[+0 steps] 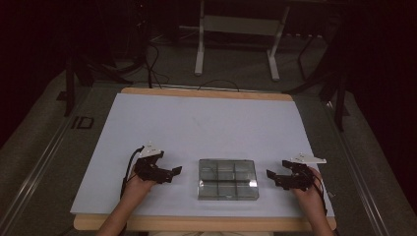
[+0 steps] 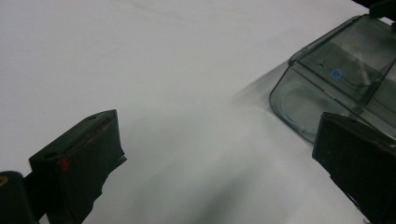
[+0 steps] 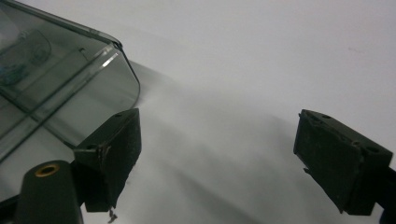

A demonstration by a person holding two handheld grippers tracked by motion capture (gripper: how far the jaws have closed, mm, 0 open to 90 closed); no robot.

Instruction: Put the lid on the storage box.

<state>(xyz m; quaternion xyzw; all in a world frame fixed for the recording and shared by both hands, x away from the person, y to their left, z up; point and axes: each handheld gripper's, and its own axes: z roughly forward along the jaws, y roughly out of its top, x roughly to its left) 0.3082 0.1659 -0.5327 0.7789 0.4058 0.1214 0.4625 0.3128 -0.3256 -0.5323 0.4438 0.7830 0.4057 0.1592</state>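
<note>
A clear plastic box (image 1: 228, 178) with several compartments lies shut on the white sheet near the table's front edge. My left gripper (image 1: 173, 173) rests to its left, held in a hand, jaws wide apart and pointing at the box. My right gripper (image 1: 273, 178) sits to the box's right, also open and pointing at it. In the left gripper view (image 2: 219, 158) a corner of the box (image 2: 336, 79) lies just past the right jaw. In the right gripper view (image 3: 217, 154) the box's corner (image 3: 70, 88) lies behind the left jaw. Nothing is between either pair of jaws.
A white sheet (image 1: 196, 128) covers most of the wooden table (image 1: 206, 93). Beyond the far edge stand a white frame's legs (image 1: 199, 54) and dark cables on the floor. Dark stands flank the table at both sides.
</note>
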